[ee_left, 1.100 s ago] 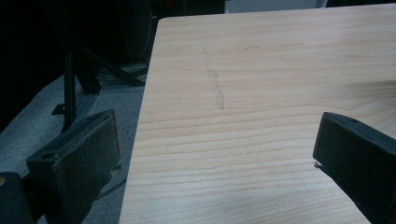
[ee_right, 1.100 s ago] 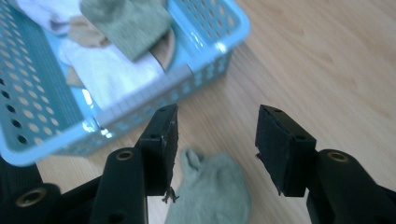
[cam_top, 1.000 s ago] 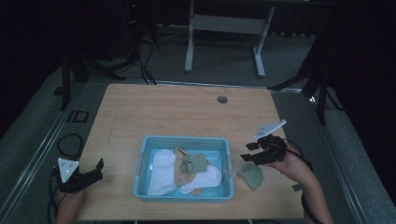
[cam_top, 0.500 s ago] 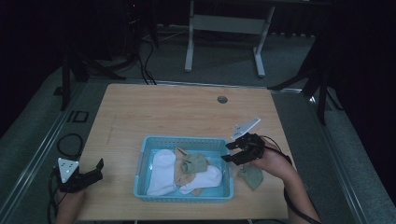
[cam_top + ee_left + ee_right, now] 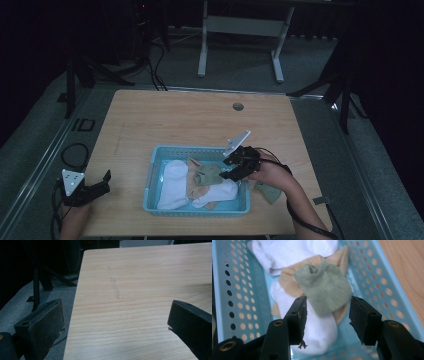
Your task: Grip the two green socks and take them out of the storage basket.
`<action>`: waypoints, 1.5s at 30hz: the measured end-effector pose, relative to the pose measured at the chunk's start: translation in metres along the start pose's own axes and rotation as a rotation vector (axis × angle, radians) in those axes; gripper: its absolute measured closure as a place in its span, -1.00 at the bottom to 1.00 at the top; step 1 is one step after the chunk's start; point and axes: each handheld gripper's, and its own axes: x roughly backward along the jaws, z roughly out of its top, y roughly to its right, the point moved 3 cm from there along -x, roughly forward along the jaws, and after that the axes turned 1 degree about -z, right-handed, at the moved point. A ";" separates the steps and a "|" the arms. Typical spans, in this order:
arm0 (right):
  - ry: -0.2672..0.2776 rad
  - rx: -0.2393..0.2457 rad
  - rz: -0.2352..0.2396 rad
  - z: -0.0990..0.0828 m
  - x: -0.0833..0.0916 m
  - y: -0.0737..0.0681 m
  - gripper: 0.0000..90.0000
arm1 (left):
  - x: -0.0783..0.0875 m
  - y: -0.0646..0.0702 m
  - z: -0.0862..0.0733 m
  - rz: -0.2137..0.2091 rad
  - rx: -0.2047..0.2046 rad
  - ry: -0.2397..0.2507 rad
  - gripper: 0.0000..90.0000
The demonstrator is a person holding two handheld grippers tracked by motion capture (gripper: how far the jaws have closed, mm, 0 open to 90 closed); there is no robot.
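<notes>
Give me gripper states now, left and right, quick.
Left gripper: open, empty, above the bare light wooden table.
Right gripper: open, holding nothing, jaws either side of the sage-green sock in the perforated blue plastic basket.

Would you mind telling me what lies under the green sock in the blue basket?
The green sock lies on a tan sock and a white sock in the blue basket. The basket floor beneath them is covered.

You see the table (image 5: 200, 120) lit dimly from overhead while its surroundings sink into near black, and both gripper views render the close jaws soft and slightly blurred.
</notes>
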 end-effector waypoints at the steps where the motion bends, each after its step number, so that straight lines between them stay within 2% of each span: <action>1: -0.002 0.005 0.007 0.003 -0.003 -0.002 0.06 | 0.000 0.000 0.000 0.001 0.000 0.000 -0.99; 4: -0.018 0.041 0.024 0.011 -0.014 -0.009 0.05 | 0.000 0.000 0.000 0.000 -0.001 0.002 -0.99; 10: -0.065 0.083 0.049 0.024 -0.035 -0.021 0.04 | 0.000 0.000 0.000 -0.002 -0.001 0.003 -0.99; 17: -0.133 0.073 0.063 0.027 -0.055 -0.022 -0.08 | 0.000 0.000 0.000 -0.003 -0.002 0.004 -0.99; 20: -0.147 0.073 0.060 0.029 -0.061 -0.023 -0.08 | 0.000 0.000 0.000 -0.004 -0.001 0.004 -0.99; 24: -0.177 0.072 0.029 0.030 -0.069 -0.020 -0.08 | 0.000 0.000 0.000 -0.003 -0.002 0.002 -0.99; 25: -0.178 0.072 0.026 0.030 -0.071 -0.020 -0.04 | 0.000 0.000 0.000 -0.003 -0.002 0.002 -0.99; 26: -0.179 0.081 0.014 0.030 -0.072 -0.020 0.14 | 0.000 0.000 0.000 -0.003 0.000 0.003 -0.99; 29: -0.161 0.105 -0.007 0.031 -0.070 -0.019 0.68 | 0.000 0.000 0.000 -0.003 0.001 0.002 -0.99; 31: -0.154 0.118 -0.004 0.031 -0.066 -0.019 0.80 | 0.000 0.000 0.000 -0.003 0.001 0.001 -0.99; 36: -0.132 0.143 0.000 0.033 -0.052 -0.022 0.83 | 0.000 0.000 0.000 -0.002 0.001 0.002 -0.99; 45: -0.083 0.137 -0.017 0.037 -0.028 -0.020 0.84 | 0.000 0.000 0.000 0.000 -0.001 0.001 -0.99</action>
